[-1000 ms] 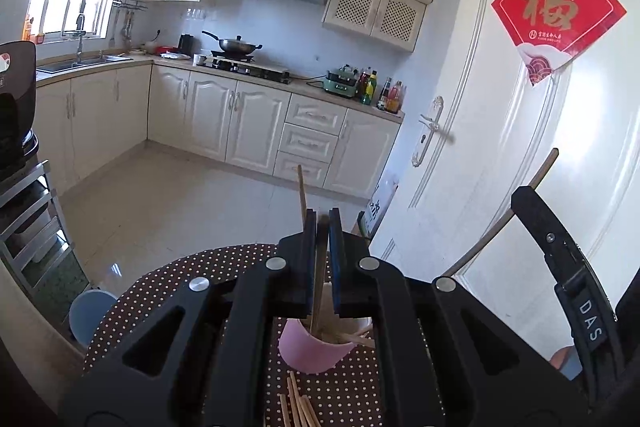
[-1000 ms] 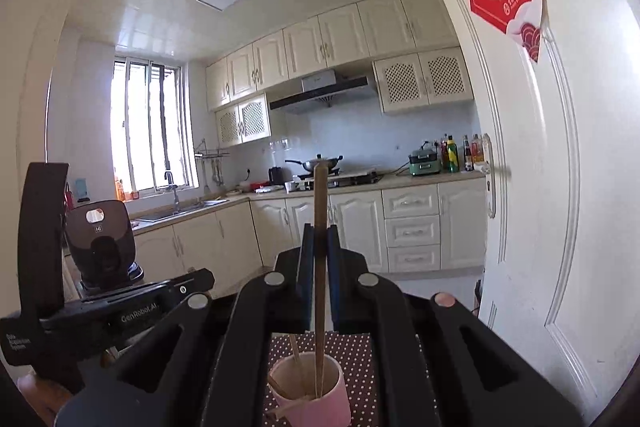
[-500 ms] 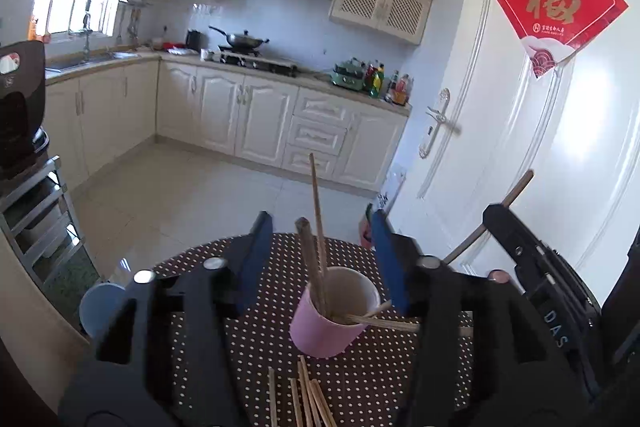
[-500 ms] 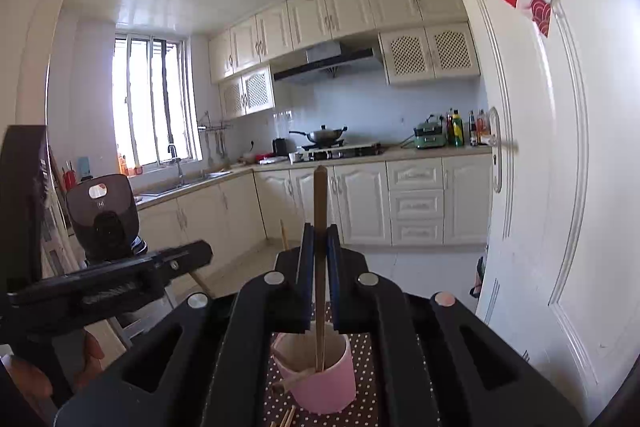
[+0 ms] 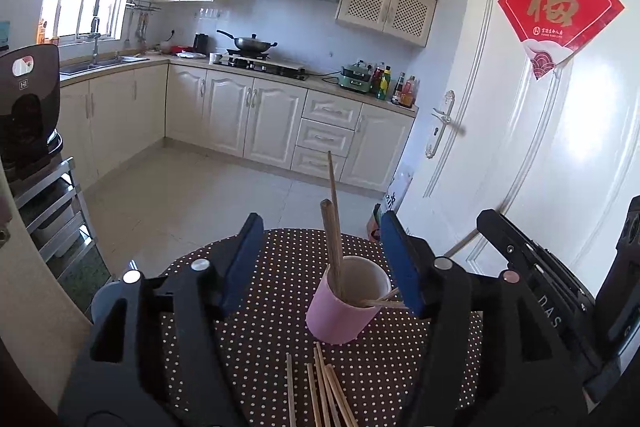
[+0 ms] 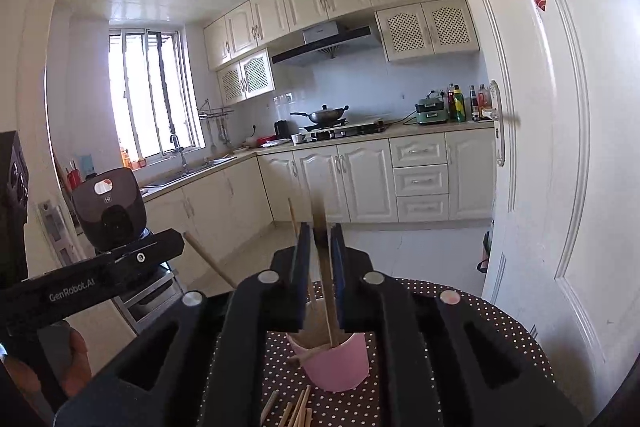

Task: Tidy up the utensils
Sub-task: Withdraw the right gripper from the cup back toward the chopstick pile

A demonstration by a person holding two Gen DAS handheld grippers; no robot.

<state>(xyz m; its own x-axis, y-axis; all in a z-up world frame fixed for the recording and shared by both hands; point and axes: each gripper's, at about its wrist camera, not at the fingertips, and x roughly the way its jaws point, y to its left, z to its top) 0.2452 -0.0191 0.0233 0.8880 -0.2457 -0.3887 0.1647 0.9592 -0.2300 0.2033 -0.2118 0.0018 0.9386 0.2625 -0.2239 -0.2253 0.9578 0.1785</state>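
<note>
Ideally the right tool (image 6: 320, 259), barely parted around its chopstick (image 6: 326, 291), releases straight above the pink cup (image 6: 334, 367) while the left tool (image 5: 320, 263) gapes empty at its 12 o'clock

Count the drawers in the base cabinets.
3, stacked in one column under the counter: top drawer, middle drawer, bottom drawer. More may sit out of view.
</note>
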